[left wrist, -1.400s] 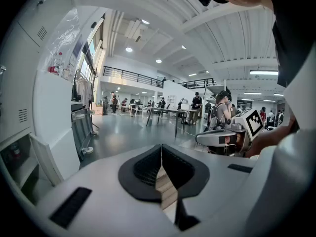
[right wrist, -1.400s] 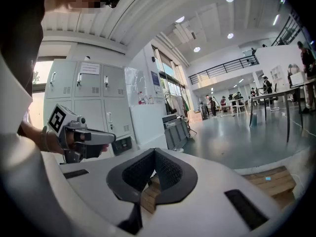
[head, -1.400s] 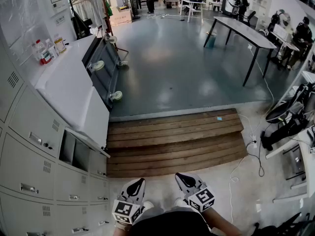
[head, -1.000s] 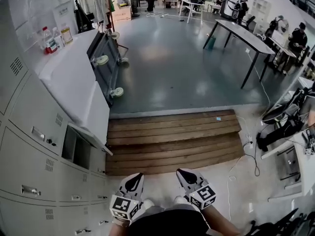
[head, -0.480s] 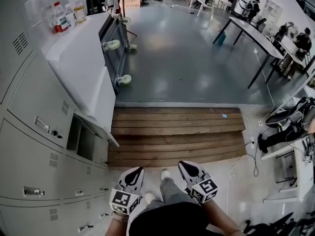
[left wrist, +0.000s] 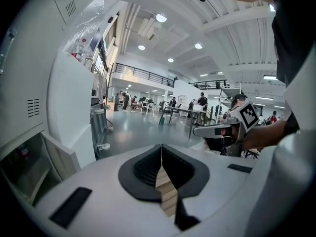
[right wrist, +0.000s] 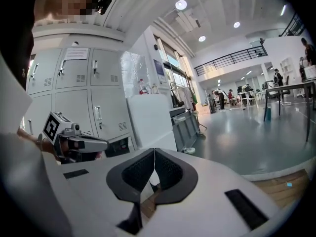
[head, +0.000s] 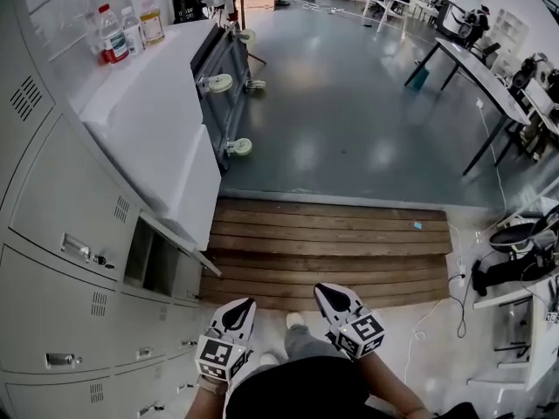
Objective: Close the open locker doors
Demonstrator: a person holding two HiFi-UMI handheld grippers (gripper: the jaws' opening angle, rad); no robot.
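A wall of grey lockers (head: 61, 234) fills the left of the head view. One low locker stands open: its door (head: 175, 238) swings out toward the room and the dark compartment (head: 150, 264) shows behind it. The same door (left wrist: 59, 154) sits low at the left of the left gripper view, and the lockers (right wrist: 74, 98) appear again in the right gripper view. My left gripper (head: 238, 314) and right gripper (head: 330, 298) are held low in front of the person's body, both shut and empty, to the right of the open door and apart from it.
A wooden step platform (head: 323, 251) lies ahead of the grippers. Beyond the lockers stands a white cabinet (head: 148, 120) with bottles (head: 122, 29) on top, then an upended wheeled cart (head: 223, 68). A black table (head: 485, 81) and floor cables (head: 454, 295) are at the right.
The head view has swung left and forward, so the lockers and the open door loom larger. Both grippers keep the same low spot, still shut.
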